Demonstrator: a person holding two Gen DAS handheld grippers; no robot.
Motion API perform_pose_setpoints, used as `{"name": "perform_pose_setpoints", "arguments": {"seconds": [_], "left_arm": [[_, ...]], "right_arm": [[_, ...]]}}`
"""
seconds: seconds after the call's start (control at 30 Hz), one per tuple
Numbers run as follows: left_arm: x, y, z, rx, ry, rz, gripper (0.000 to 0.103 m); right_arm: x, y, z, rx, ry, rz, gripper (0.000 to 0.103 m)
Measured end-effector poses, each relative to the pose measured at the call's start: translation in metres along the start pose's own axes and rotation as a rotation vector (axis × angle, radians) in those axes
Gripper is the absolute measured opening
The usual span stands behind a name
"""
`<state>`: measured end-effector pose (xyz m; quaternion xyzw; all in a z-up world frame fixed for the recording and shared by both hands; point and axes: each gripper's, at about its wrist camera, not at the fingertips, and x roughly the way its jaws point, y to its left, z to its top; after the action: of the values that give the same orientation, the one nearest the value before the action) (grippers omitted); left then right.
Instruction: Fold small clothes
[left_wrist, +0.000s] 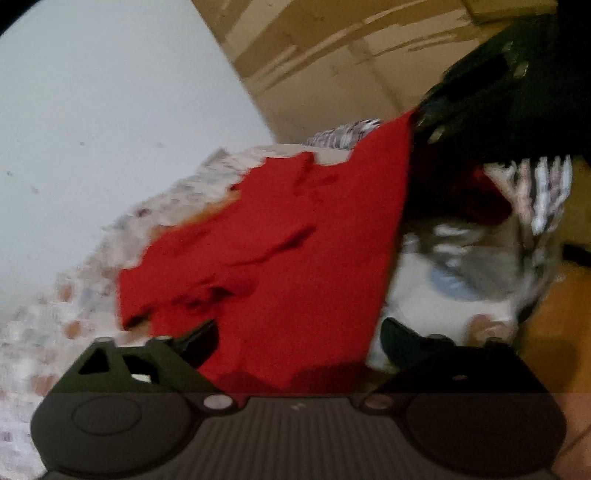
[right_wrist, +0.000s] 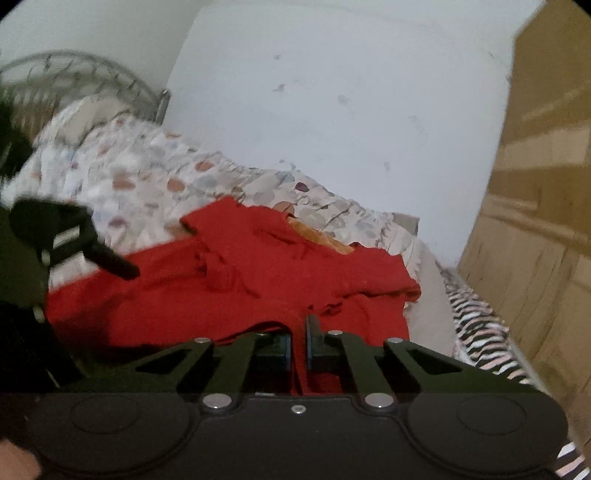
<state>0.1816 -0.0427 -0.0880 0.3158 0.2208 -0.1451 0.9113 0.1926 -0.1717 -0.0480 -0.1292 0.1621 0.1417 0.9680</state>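
A small red garment (left_wrist: 280, 240) lies crumpled on a floral bedspread (left_wrist: 74, 295); it also shows in the right wrist view (right_wrist: 240, 280). My left gripper (left_wrist: 295, 339) is open, its fingers wide apart with the red cloth lying between them. My right gripper (right_wrist: 300, 332) is shut on the near edge of the red garment and lifts it taut; it shows as a black shape at the upper right of the left wrist view (left_wrist: 480, 107). The left gripper shows at the left of the right wrist view (right_wrist: 74, 243).
A white wall (right_wrist: 332, 92) runs behind the bed. A wooden wardrobe (right_wrist: 535, 221) stands at the right. A zebra-striped cloth (right_wrist: 476, 325) lies at the bed's right edge. An orange item (right_wrist: 317, 236) peeks from under the red garment. A metal headboard (right_wrist: 74, 74) is far left.
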Motion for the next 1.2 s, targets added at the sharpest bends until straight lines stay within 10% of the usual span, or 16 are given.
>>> {"name": "perform_pose_setpoints", "arguments": {"seconds": [0.1, 0.27, 0.43, 0.73, 1.2], "left_arm": [[0.005, 0.006, -0.006, 0.061, 0.055, 0.148, 0.085], [-0.004, 0.036, -0.021, 0.056, 0.120, 0.194, 0.077], [-0.013, 0.058, -0.023, 0.017, 0.137, 0.065, 0.035], [-0.024, 0.058, -0.030, 0.016, 0.145, 0.021, 0.012], [-0.096, 0.053, -0.009, -0.005, -0.072, 0.136, 0.003]], "right_arm": [[0.000, -0.007, 0.006, 0.043, 0.004, 0.009, 0.006], [-0.005, -0.006, 0.001, 0.028, 0.007, 0.008, 0.006], [-0.009, 0.011, -0.020, -0.087, 0.003, -0.033, 0.010], [-0.002, 0.062, -0.110, -0.606, 0.005, -0.250, 0.041], [-0.038, 0.032, -0.058, -0.453, -0.065, -0.303, 0.010]]}}
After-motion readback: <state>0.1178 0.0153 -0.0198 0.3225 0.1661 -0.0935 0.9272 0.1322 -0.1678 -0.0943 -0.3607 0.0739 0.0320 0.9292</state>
